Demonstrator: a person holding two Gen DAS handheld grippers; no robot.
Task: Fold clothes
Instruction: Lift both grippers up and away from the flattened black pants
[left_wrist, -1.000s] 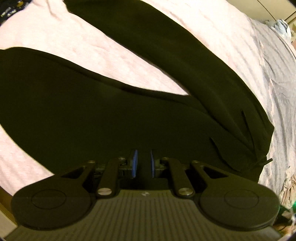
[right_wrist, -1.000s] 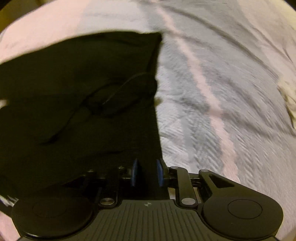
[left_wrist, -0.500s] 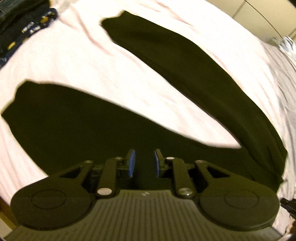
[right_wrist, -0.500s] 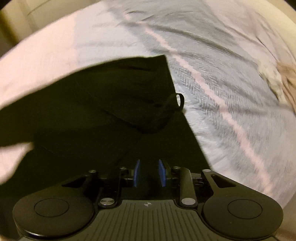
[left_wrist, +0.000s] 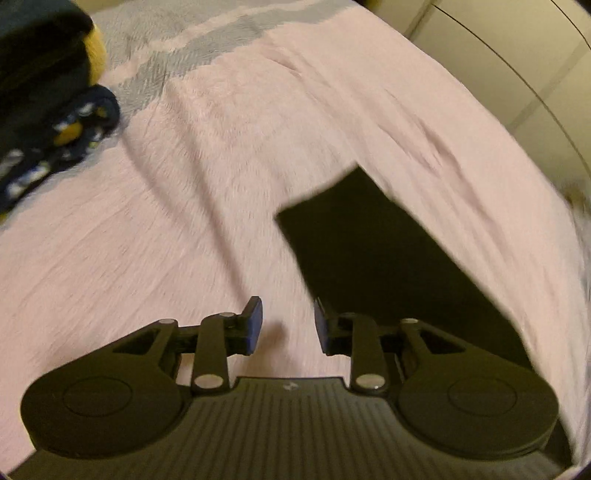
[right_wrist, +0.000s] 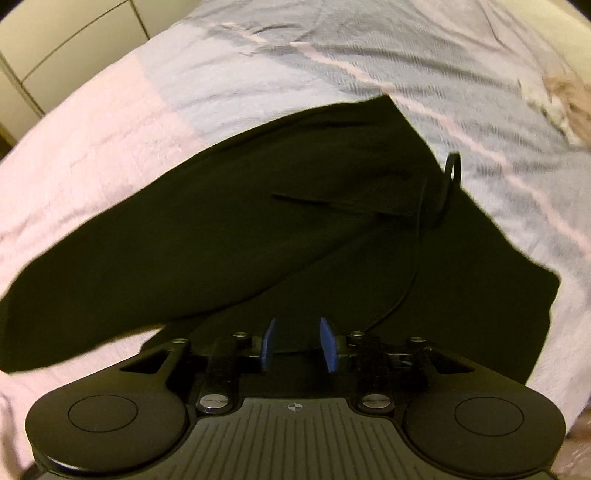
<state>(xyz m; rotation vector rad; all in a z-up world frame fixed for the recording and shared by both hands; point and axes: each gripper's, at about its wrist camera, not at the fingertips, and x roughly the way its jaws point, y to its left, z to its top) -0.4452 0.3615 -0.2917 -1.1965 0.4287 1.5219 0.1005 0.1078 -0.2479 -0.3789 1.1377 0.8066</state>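
Two trouser legs (right_wrist: 229, 221) seemingly stretch leftward across bedspread (right_wrist: 92, 140).

Black trousers (right_wrist: 280, 221), plain dark fabric, lie flat on the bed ahead of the right jaws and partly under them. Two legs fan out to the left, the upper one lapped over the lower. The waist end sits right of the jaws, with a drawstring loop (right_wrist: 452, 170) poking past its edge. In the left view one leg end (left_wrist: 369, 251), square-cut, lies ahead-right of the jaws.
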